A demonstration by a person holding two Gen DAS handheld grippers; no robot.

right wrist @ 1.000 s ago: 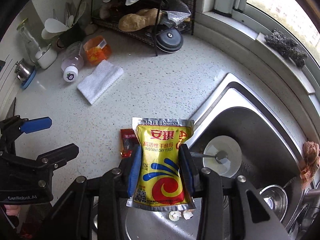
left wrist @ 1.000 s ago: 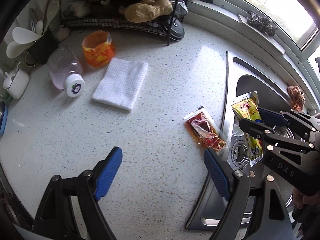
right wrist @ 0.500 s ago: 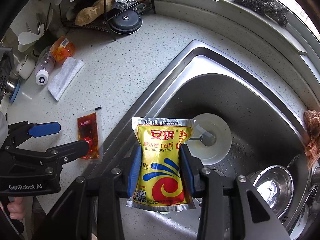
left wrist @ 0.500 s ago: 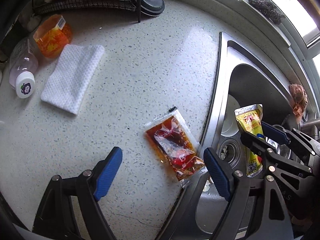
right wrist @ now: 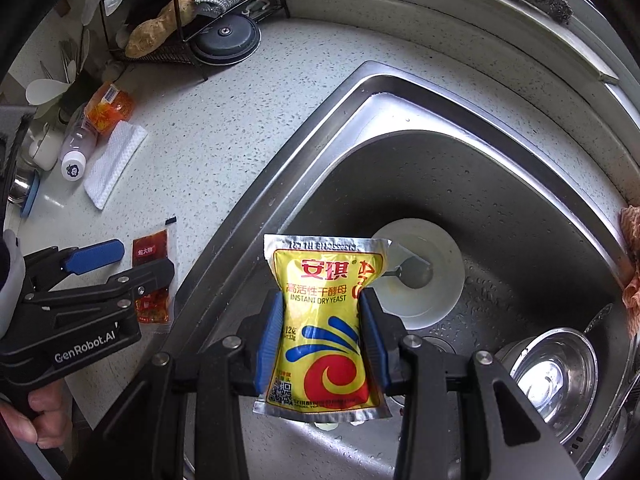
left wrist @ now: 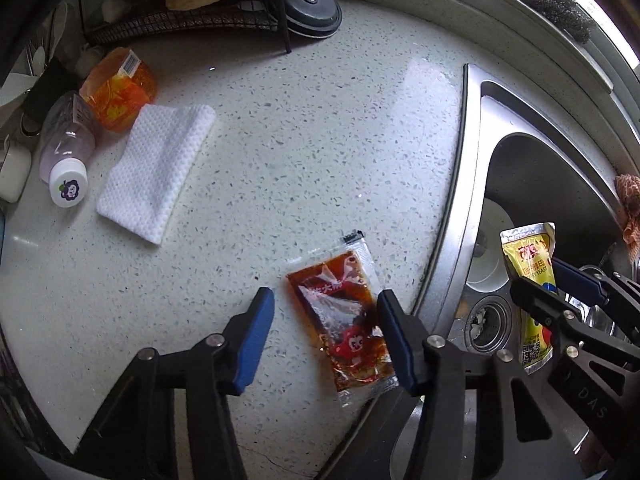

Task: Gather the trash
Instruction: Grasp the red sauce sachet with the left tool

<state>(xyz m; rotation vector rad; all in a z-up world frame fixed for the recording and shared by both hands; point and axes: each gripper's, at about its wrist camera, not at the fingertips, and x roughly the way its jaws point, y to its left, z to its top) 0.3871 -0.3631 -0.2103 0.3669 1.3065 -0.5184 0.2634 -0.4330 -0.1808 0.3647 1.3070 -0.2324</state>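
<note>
in the left wrist view the left gripper (left wrist: 326, 336) points down over the red sauce packet (left wrist: 342, 320), which lies flat on the speckled counter (left wrist: 300, 152) just beside the sink rim (left wrist: 452, 240); its jaws are closing with the packet between them, the right pad at its edge and the left pad not yet touching, so the pickup is in hand. in the right wrist view the right gripper (right wrist: 322, 338) is clenched on the yellow yeast packet (right wrist: 324, 324), held above the sink. next, i judge, the left pads must pinch the thin, slick packet firmly and lift it.

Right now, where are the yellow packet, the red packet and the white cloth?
yellow packet (right wrist: 322, 328), right wrist view, printed front.
red packet (left wrist: 340, 316), left wrist view, middle.
white cloth (left wrist: 156, 172), left wrist view, middle.
</note>
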